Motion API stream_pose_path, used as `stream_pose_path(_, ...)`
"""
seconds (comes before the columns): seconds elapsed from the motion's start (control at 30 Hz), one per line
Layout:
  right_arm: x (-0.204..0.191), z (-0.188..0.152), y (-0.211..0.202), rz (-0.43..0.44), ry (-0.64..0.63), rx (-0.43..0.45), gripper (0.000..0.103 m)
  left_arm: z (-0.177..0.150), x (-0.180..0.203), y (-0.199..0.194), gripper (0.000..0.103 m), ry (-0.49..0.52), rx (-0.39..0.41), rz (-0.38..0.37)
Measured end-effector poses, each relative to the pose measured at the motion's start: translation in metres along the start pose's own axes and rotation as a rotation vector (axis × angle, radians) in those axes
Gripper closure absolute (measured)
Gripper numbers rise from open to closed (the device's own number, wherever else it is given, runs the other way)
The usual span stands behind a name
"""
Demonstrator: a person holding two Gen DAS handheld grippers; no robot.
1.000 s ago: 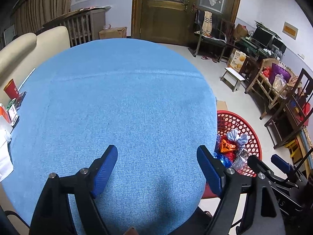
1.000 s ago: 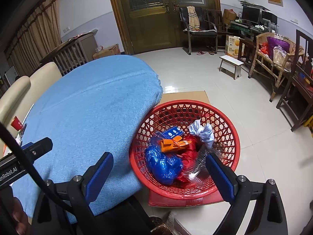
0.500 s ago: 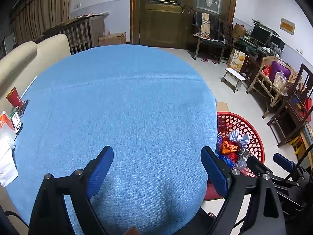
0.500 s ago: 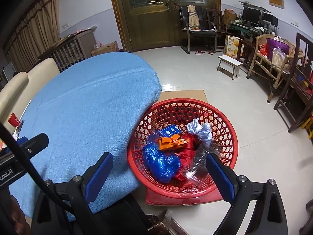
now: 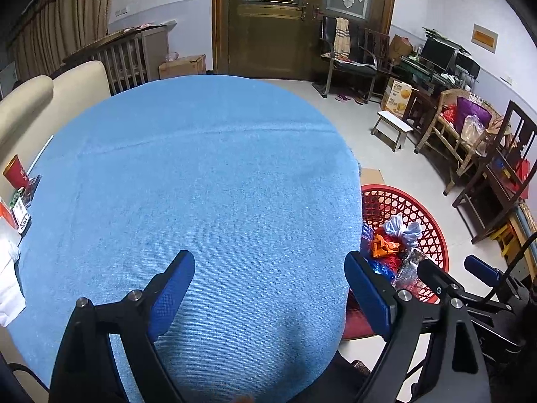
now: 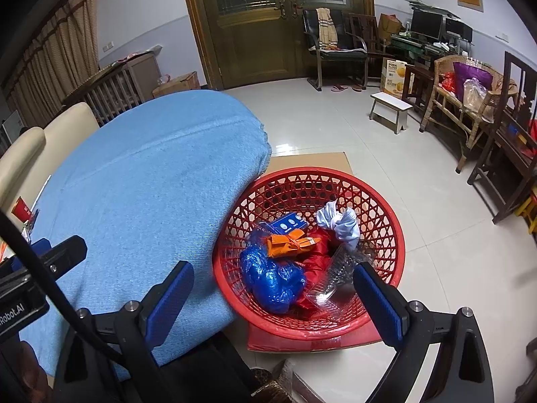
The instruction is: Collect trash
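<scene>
Hovering with both tools spread apart and empty, the left tool (image 5: pixel 270 277) is facing the blue-clothed desk (image 5: pixel 201 184) while the right tool (image 6: pixel 273 288) is overlooking the round red plastic lattice basket (image 6: pixel 386 208) at two o'clock, already holding crumpled wrappers (image 6: pixel 272 277), so scanning the desk's nine o'clock edge for leftovers seems wise.

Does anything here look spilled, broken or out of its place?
Nothing stands out. The trash sits inside the red basket beside the blue tablecloth, none lies on the floor around it, and both tools are open and hold nothing.
</scene>
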State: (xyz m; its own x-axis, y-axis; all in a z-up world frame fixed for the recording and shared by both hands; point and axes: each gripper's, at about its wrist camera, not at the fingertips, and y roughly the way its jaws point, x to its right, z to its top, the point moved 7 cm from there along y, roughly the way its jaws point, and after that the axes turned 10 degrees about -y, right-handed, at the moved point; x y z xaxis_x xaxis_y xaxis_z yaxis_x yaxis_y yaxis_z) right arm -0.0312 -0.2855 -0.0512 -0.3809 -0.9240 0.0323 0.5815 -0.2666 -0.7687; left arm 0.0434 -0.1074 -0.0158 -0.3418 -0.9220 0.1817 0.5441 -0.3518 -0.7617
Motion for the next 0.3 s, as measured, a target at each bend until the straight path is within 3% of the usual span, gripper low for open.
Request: stream_pose_path(0.3, 0.0027, -0.0012, 0.0015, 0.0, 0.009, -0.005, 0.006, -0.0002, 0.0055, -0.004, 0.012, 0.021, 0.006, -0.034)
